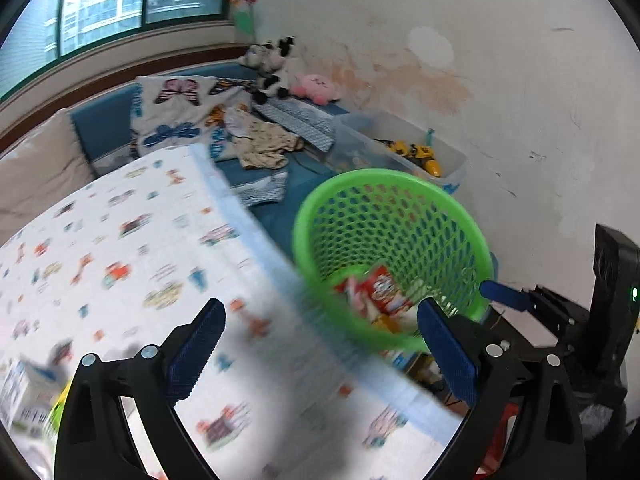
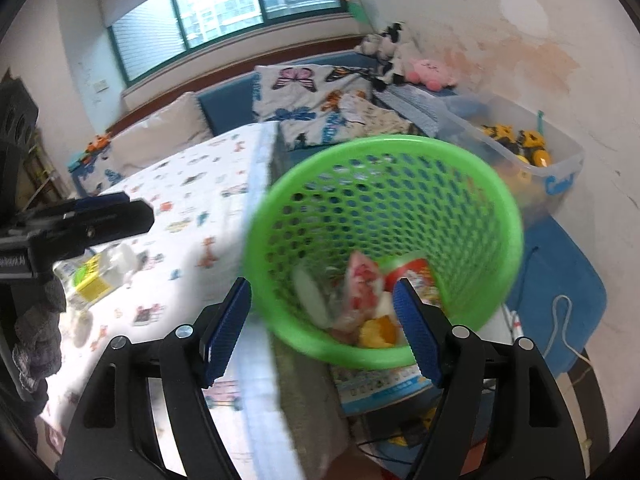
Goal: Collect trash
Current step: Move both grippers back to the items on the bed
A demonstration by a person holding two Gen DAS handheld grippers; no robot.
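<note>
A green mesh basket (image 1: 400,208) (image 2: 472,184) sits just past the right edge of the patterned table (image 1: 132,248) (image 2: 188,216). It holds red snack wrappers (image 1: 380,288) (image 2: 364,280) and other crumpled trash. My left gripper (image 1: 320,344) is open and empty over the table edge, in front of the basket. My right gripper (image 2: 322,322) is open and empty at the basket's near rim. A carton with a yellow-green label (image 2: 94,276) lies on the table at the left; a blurred box (image 1: 24,396) shows at the left wrist view's lower left.
A blue bench with butterfly cushions (image 2: 308,100), clothes and plush toys (image 1: 316,88) runs under the window. A clear bin of yellow toy trucks (image 2: 524,148) stands by the wall. A blue mat with a white cord (image 2: 560,308) lies beyond the basket.
</note>
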